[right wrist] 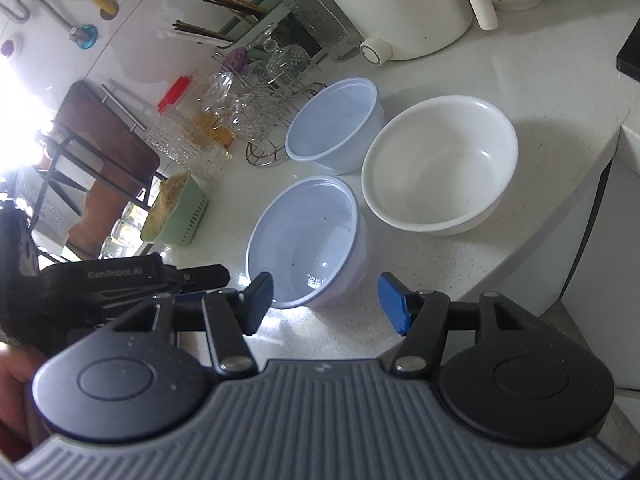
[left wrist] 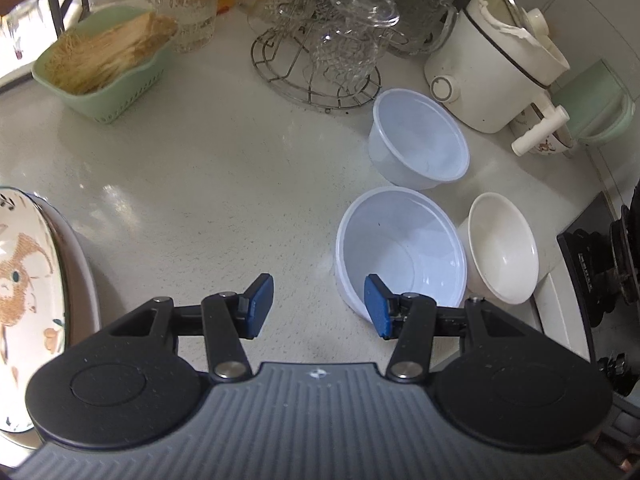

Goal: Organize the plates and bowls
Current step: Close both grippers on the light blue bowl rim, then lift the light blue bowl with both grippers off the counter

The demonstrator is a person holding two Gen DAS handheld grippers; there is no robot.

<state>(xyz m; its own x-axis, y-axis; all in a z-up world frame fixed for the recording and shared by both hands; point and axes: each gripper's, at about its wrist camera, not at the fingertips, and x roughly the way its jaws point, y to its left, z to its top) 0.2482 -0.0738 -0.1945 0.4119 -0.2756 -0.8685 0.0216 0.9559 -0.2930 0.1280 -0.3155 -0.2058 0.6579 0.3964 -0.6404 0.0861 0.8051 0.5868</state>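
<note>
Three bowls stand together on the pale counter (left wrist: pixel 192 184). A near translucent plastic bowl (left wrist: pixel 400 252) (right wrist: pixel 308 236) sits in front of a second plastic bowl (left wrist: pixel 420 140) (right wrist: pixel 336 124), with a white ceramic bowl (left wrist: pixel 504 248) (right wrist: pixel 440 164) beside them. A patterned plate (left wrist: pixel 28 280) lies at the left edge. My left gripper (left wrist: pixel 319 306) is open just left of the near plastic bowl, and its right pad overlaps the bowl's rim in the picture. My right gripper (right wrist: pixel 326 304) is open too, with that bowl's near side just beyond its fingertips. Neither holds anything.
A green basket (left wrist: pixel 104 68) of pale sticks, a wire rack (left wrist: pixel 320 52) of glasses and a white electric pot (left wrist: pixel 492 64) line the back. A black stove (left wrist: pixel 608 264) borders the right. The counter's edge (right wrist: pixel 560 216) drops off beside the ceramic bowl. A hand (right wrist: pixel 12 380) grips the left tool.
</note>
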